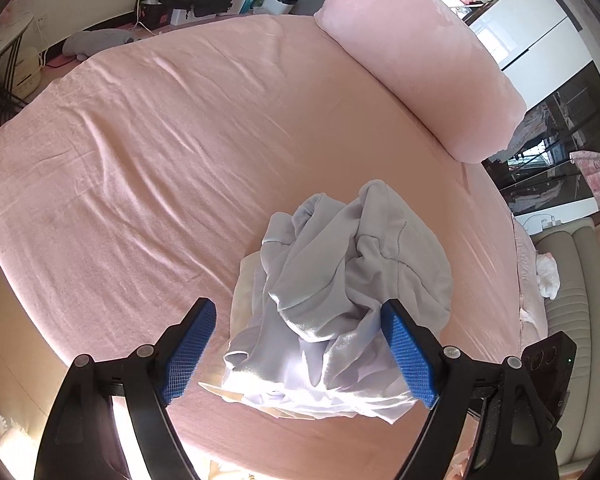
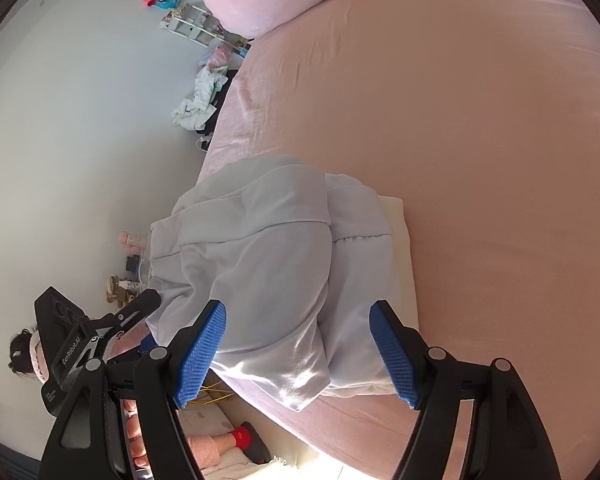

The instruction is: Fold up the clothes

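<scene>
Hovering over the bed [image 1: 148, 152] now, both of my grippers angled down at the crumpled grey garment [image 1: 340, 280] that sits bunched near the mattress edge closest to me. Beneath it a cream-coloured cloth [image 2: 400, 240] peeks out, flat and squarer, possibly a piece already folded, so I'd rather not drag that along.

My left gripper [image 1: 300, 348] has its blue pads spread wide, nothing pinched, though the right-hand pad [image 1: 408, 356] sits just against the heap. My right gripper [image 2: 300, 344] is also wide apart and empty, with the garment's hem lying below and between the fingers, not pressed by them. In that view I can see my other gripper [image 2: 100, 340] off at the left flank of the pile.

To do this well, I reckon the job is to find real edges, not just grab a fistful. That seam band [image 2: 280, 226] running across the cloth looks like a hem or waistband; taking it at two well-separated points should let me lift, shake and spread it flat on the open pink sheet beyond. Pinch one layer only, low and close to the edge.
</scene>
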A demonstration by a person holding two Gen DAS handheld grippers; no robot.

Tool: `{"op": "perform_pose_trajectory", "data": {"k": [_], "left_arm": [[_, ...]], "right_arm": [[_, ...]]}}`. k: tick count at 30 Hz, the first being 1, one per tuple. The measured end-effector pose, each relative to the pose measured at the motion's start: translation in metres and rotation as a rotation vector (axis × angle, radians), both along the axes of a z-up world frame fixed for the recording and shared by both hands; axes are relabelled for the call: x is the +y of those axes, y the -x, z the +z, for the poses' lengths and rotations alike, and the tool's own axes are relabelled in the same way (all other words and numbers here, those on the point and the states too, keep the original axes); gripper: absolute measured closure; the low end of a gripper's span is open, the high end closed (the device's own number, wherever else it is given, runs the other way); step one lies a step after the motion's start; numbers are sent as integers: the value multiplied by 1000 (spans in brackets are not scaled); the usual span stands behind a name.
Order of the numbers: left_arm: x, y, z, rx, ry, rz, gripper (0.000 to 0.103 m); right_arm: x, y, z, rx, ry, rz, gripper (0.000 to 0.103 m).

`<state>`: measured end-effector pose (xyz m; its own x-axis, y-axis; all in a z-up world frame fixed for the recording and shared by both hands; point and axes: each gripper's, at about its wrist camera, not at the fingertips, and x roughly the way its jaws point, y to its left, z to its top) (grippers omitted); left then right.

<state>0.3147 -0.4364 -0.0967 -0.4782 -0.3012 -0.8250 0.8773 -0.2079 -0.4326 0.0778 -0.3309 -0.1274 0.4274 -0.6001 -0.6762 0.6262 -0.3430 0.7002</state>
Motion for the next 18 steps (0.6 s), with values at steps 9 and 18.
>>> {"op": "perform_pose_trajectory", "data": {"k": [9, 18], "left_arm": [[1, -16, -28, 8, -79, 26, 18], [18, -25, -10, 44, -88, 41, 18]], "right_arm": [[-8, -25, -23, 87, -84, 66, 29], [13, -16, -14, 39, -55, 24, 29]]}}
